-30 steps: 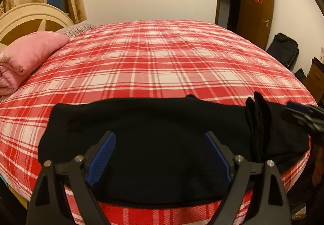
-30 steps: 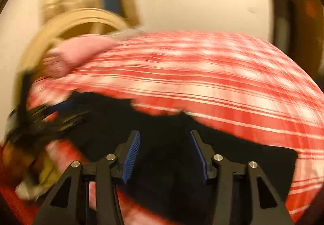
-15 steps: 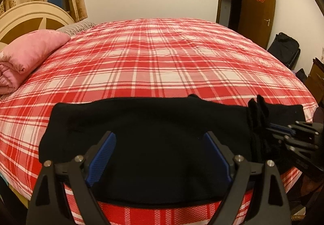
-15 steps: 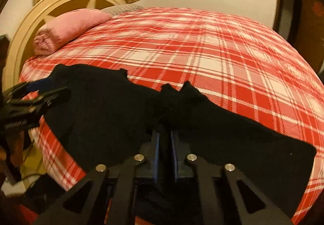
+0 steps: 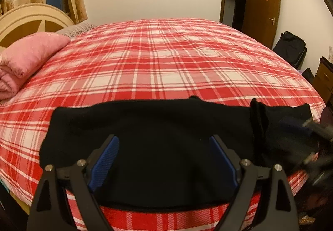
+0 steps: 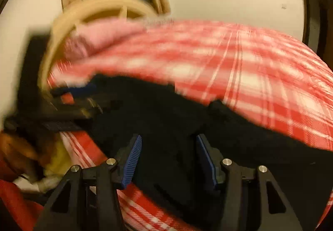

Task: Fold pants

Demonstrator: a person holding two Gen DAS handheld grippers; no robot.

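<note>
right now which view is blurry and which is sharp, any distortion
Right wrist view: heavy motion blur smears the bedspread and pants. Left wrist view: mostly sharp, only the right gripper at the edge is smeared. Both views: fisheye bending, warm dim light.

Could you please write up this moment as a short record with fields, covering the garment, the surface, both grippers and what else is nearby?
garment: black fabric pants, lying lengthwise along the bed's near edge
surface: red and white plaid bedsheet
left hand-held gripper: open, over the pants, holding nothing
right hand-held gripper: open, over the pants; view motion-blurred
nearby: folded pink quilt at the cream headboard; brown wooden door ajar
fold state: a raised crease near the right end
</note>
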